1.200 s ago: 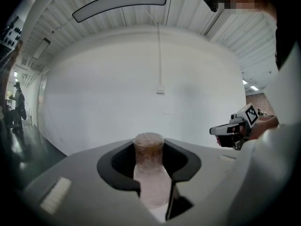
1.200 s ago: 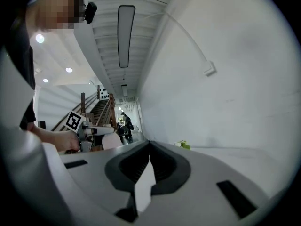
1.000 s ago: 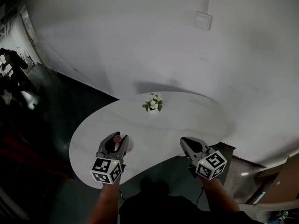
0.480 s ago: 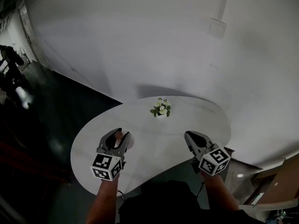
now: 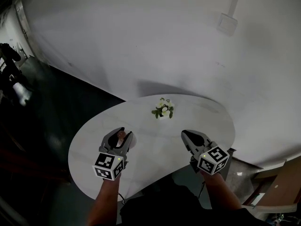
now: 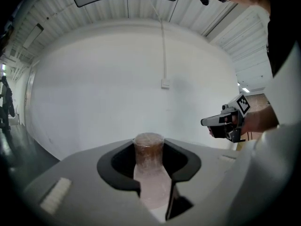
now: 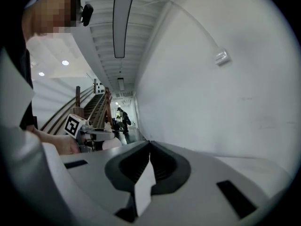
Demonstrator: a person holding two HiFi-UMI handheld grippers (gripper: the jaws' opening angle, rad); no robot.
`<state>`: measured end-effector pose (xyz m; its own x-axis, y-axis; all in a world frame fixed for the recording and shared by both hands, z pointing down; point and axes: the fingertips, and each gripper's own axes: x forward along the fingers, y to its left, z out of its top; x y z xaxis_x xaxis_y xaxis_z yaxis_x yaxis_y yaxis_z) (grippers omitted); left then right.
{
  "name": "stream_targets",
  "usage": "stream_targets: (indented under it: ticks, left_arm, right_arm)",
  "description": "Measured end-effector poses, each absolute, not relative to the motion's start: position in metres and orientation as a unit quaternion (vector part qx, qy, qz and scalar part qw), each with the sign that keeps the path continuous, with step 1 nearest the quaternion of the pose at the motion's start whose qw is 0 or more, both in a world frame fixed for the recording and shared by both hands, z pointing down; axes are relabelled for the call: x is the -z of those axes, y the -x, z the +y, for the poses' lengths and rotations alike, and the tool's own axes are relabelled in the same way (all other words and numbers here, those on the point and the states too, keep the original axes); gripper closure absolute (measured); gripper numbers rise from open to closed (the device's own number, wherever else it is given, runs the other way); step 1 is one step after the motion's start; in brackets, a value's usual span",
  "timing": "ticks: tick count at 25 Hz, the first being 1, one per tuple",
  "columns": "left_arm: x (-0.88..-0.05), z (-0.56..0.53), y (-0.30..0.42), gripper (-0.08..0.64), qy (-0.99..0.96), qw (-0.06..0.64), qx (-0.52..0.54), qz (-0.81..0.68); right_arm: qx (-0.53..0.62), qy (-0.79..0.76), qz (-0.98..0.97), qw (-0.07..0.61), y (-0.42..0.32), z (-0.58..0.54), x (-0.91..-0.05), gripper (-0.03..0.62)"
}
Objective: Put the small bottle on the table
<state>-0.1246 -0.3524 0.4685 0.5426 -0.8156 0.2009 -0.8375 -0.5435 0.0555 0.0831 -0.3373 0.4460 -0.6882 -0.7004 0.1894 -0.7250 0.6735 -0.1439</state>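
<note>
The small bottle (image 5: 121, 135), pale and translucent with a brownish top, stands upright between the jaws of my left gripper (image 5: 120, 138), which is shut on it over the left front part of the round white table (image 5: 155, 149). In the left gripper view the bottle (image 6: 148, 161) fills the gap between the jaws, and whether its base touches the table is hidden. My right gripper (image 5: 187, 136) hovers over the table's right front edge, jaws shut with nothing in them; in its own view the jaw tips (image 7: 149, 146) meet.
A small pot of white flowers (image 5: 163, 109) sits at the back middle of the table. A white wall with a switch box (image 5: 227, 24) rises behind. Dark floor surrounds the table at the left and front. A staircase (image 7: 94, 108) shows in the right gripper view.
The head view has swung a little, so the wall box and flowers sit further right. Both grippers keep nearly the same places over the table, and the bottle stays gripped.
</note>
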Motion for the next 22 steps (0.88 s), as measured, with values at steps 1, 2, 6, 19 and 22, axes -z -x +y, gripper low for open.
stream_targets:
  ticks: [1,2,6,19,22]
  left_arm:
    - [-0.472,-0.356,0.121,0.417,-0.875,0.076,-0.078,-0.472]
    - [-0.476,-0.360,0.118,0.417,-0.874,0.080,-0.080,-0.472]
    - [-0.488,-0.375,0.105,0.417,-0.876,0.086,-0.088,-0.467]
    - [-0.550,-0.423,0.068,0.417,-0.881,0.117,-0.114,-0.445]
    - [-0.569,-0.432,0.060,0.417,-0.880,0.125,-0.129,-0.440]
  right_arm:
    - [-0.108,-0.386,-0.914,0.062,-0.083,-0.340,-0.449,0.581]
    - [-0.112,-0.381,-0.916,0.064,-0.083,-0.343,-0.452,0.581]
    - [-0.129,-0.367,-0.918,0.070,-0.084,-0.358,-0.465,0.581]
    - [-0.160,-0.356,-0.917,0.087,-0.101,-0.389,-0.497,0.580]
    - [-0.168,-0.356,-0.915,0.093,-0.105,-0.390,-0.505,0.581]
